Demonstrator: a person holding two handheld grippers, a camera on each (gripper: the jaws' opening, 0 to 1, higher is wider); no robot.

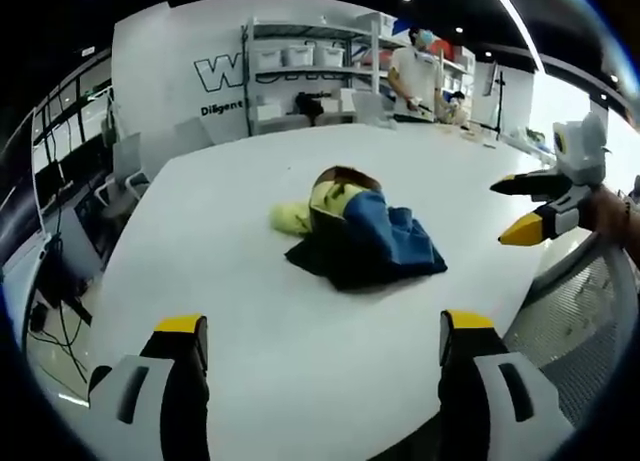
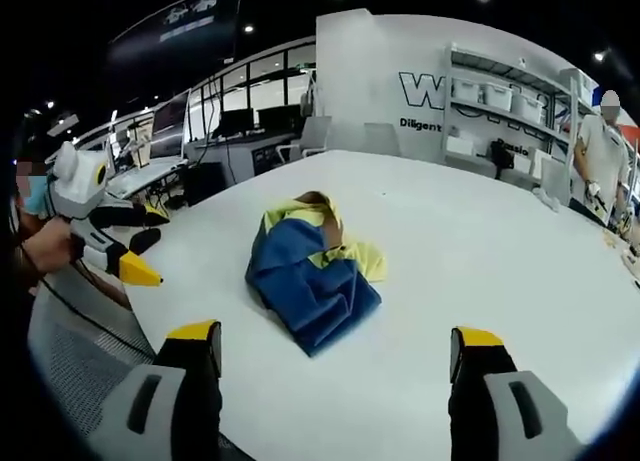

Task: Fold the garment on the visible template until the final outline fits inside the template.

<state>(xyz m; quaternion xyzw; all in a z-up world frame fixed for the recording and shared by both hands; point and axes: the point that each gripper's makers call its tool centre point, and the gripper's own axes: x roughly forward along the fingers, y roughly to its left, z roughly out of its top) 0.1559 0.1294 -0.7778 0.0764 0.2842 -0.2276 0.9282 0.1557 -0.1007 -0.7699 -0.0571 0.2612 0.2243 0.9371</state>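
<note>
A crumpled garment [image 1: 362, 236] in blue, yellow and dark cloth lies bunched near the middle of the white table [image 1: 250, 311]. In the right gripper view the same garment [image 2: 312, 273] shows mostly blue with yellow at its far side. My left gripper [image 1: 322, 326] hovers over the near table edge, well short of the cloth, jaws wide apart and empty. My right gripper [image 2: 335, 336] is likewise open and empty on the opposite side. The right gripper [image 1: 512, 209] also comes in from the right of the left gripper view, and the left gripper [image 2: 148, 253] from the left of the right gripper view.
A grey mesh chair back [image 1: 570, 326] stands by the table edge. White shelves with bins [image 1: 300, 71] line the far wall, where a person [image 1: 412, 76] stands at a bench. Desks with monitors [image 2: 235, 126] and chairs sit beyond the table.
</note>
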